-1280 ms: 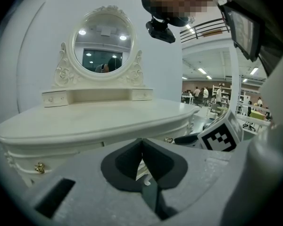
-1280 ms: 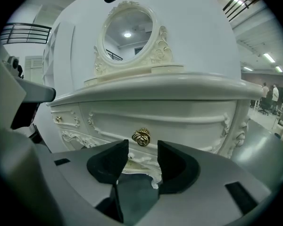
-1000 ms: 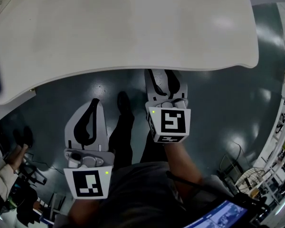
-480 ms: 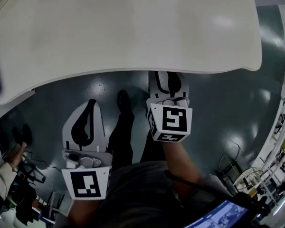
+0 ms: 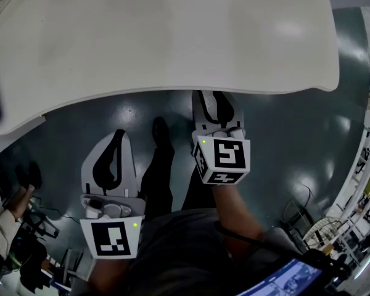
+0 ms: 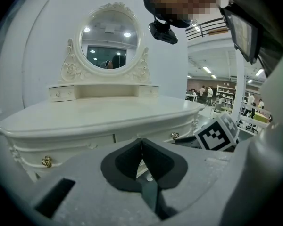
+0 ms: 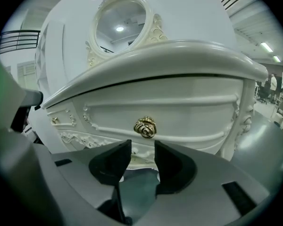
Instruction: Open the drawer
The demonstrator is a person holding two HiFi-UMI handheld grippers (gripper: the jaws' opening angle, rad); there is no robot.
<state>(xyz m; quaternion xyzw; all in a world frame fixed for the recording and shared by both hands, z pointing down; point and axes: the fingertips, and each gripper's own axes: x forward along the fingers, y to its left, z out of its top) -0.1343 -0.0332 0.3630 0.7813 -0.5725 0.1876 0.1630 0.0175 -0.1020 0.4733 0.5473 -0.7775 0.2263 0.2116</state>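
Note:
The white dressing table (image 5: 172, 36) fills the top of the head view. Its right drawer front (image 7: 170, 102) carries a gold rose-shaped knob (image 7: 145, 127). My right gripper (image 7: 142, 147) is open directly in front of that drawer. Its jaws have just been closing, and the knob sits just above and beyond the gap with nothing between the pads. In the head view the right gripper (image 5: 217, 100) has its tips at the table's edge. My left gripper (image 5: 117, 137) hangs back over the floor, shut on nothing (image 6: 141, 142). Two more gold knobs (image 6: 46, 162) (image 6: 174, 136) show on the other drawers.
An oval mirror (image 6: 111, 46) stands on the table top with small drawers (image 6: 61, 93) beneath it. The person's leg and shoe (image 5: 161, 134) are on the dark floor between the grippers. Another person's hand (image 5: 6, 227) and cables lie at lower left; shelving (image 5: 367, 165) lines the right.
The right gripper's jaws have drawn closer together, and it has edged slightly toward the table's edge. The left gripper has stayed where it was.

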